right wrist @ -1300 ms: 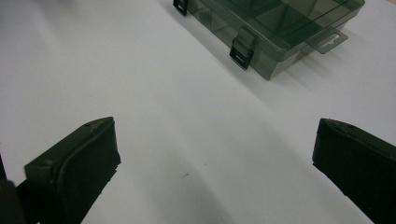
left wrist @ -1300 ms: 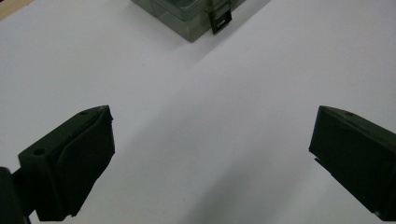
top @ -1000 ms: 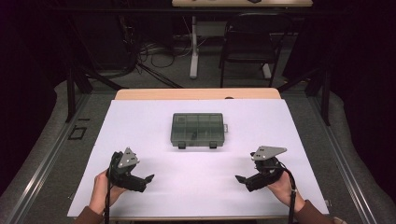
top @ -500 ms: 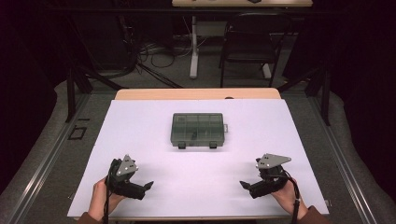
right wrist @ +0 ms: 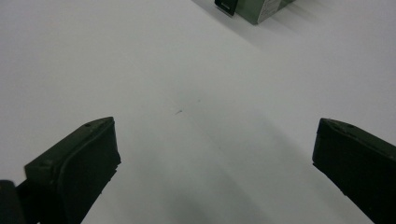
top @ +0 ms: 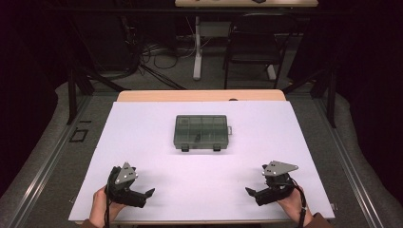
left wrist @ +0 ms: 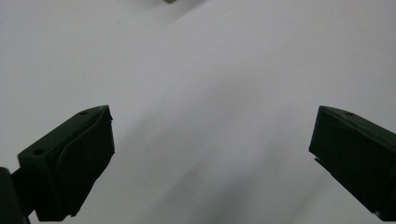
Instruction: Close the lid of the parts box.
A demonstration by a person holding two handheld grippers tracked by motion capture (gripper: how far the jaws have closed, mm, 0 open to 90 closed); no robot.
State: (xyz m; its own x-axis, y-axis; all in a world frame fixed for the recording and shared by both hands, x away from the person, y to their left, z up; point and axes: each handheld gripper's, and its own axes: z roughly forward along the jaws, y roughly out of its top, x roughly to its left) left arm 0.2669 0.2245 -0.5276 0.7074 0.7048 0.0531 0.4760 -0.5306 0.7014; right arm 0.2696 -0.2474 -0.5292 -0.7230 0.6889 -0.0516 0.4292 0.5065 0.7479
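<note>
Both grippers, left (top: 145, 194) and right (top: 252, 192), gape wide, empty, well apart from the box (top: 201, 132). I judge a careless approach could shove it or miss its latches (top: 185, 148).

The organizer box's (top: 201, 132) contents are too small to tell.

Over the last second I draw both hands back toward my edge of the table. My left gripper (top: 148, 193) now sits lower in the high view than a second ago, close to the near edge of the white table cover (top: 199, 175), and my left hand (top: 100, 209) is partly cut off by the bottom of the frame. My right gripper (top: 250, 191) comes back the same way, its grey three-cornered plate (top: 279, 167) now nearer the front edge. Both grippers are farther from the compartment box (top: 201, 131) than before.
</note>
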